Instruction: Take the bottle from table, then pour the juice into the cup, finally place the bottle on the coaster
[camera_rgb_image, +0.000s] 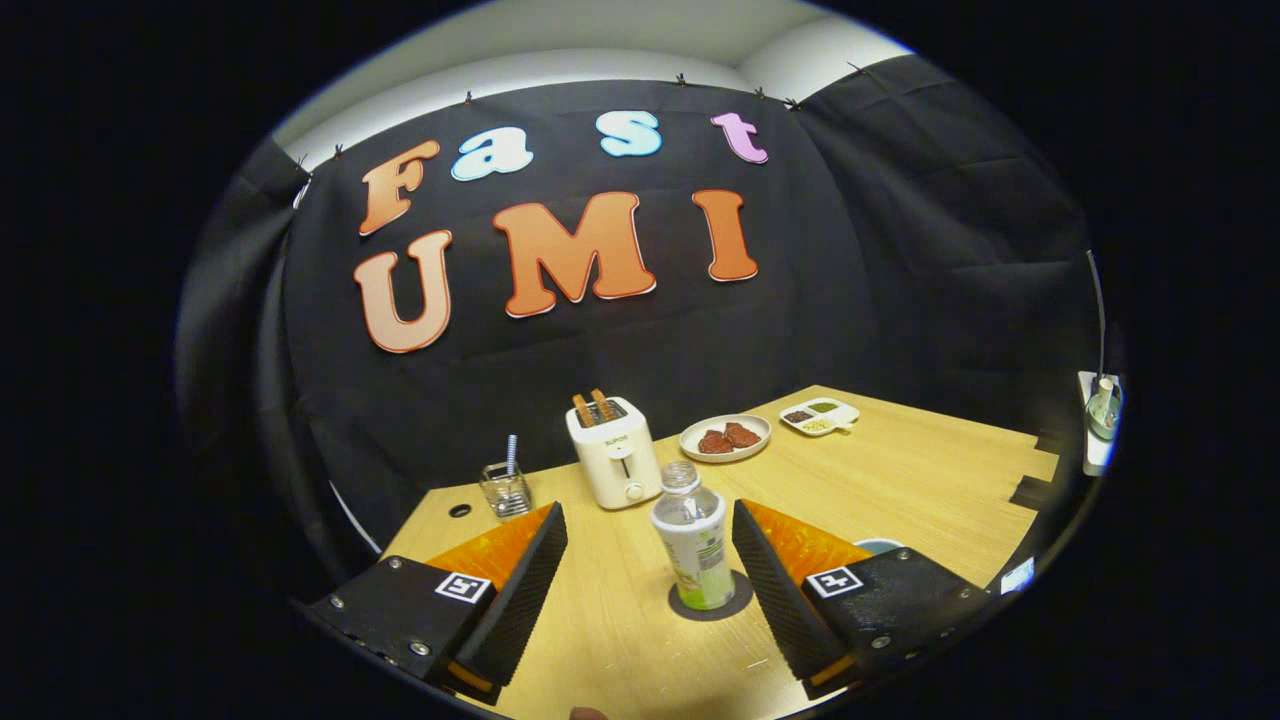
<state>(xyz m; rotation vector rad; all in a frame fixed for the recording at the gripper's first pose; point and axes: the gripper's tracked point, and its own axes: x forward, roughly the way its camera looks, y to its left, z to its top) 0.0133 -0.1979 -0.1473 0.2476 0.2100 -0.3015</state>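
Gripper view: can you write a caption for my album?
Open gripper, jaws either side of the bottle standing on its coaster.

We are looking across a light wooden table (900, 470) that is standing against the booth's black cloth wall (900, 250), with a white ceiling (620, 40) showing above the cloth's clipped top edge.

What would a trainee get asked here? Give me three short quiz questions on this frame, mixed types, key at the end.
1. True or false: the bottle stands on the coaster.
2. The gripper fingers are: A) open, either side of the bottle; B) pressed on the bottle; C) shut on the glass.
3. What sticks out of the toaster top?

Key: 1 true. 2 A. 3 Two slices of toast.
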